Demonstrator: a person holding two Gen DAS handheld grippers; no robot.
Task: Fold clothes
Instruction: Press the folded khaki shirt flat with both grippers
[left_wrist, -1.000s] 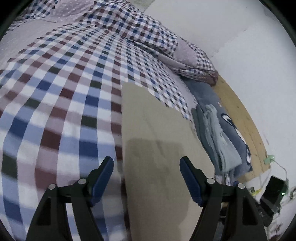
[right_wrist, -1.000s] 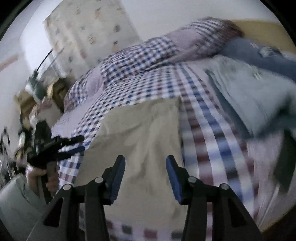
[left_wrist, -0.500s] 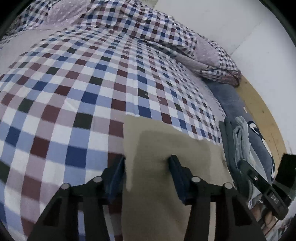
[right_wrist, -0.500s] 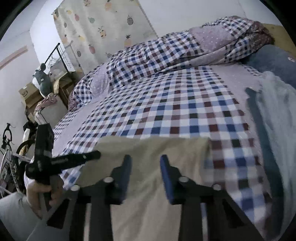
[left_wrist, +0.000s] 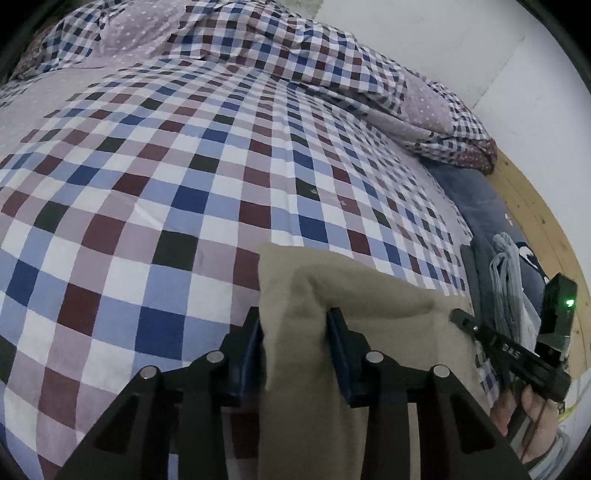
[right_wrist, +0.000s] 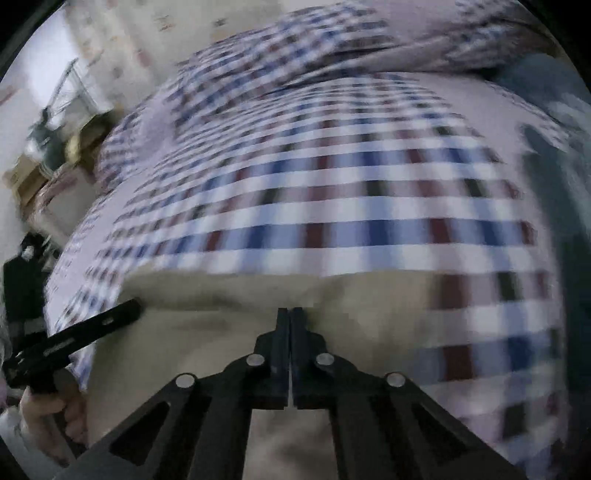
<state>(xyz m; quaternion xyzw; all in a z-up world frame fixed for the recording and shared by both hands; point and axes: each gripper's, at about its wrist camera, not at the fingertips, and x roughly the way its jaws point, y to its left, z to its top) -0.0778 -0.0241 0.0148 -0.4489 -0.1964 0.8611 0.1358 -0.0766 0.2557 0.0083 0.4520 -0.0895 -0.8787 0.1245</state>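
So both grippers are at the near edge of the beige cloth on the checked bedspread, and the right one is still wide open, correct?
Not quite. The right gripper is shut, jaws together at the edge of the beige cloth, as the right wrist view shows. The rest holds: the left gripper, jaws closing, has cloth between them, on the checked bedspread.

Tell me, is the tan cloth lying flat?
No. The tan cloth is bunched up between the left gripper, whose jaws are closing on a raised fold; the rest lies on the bed.
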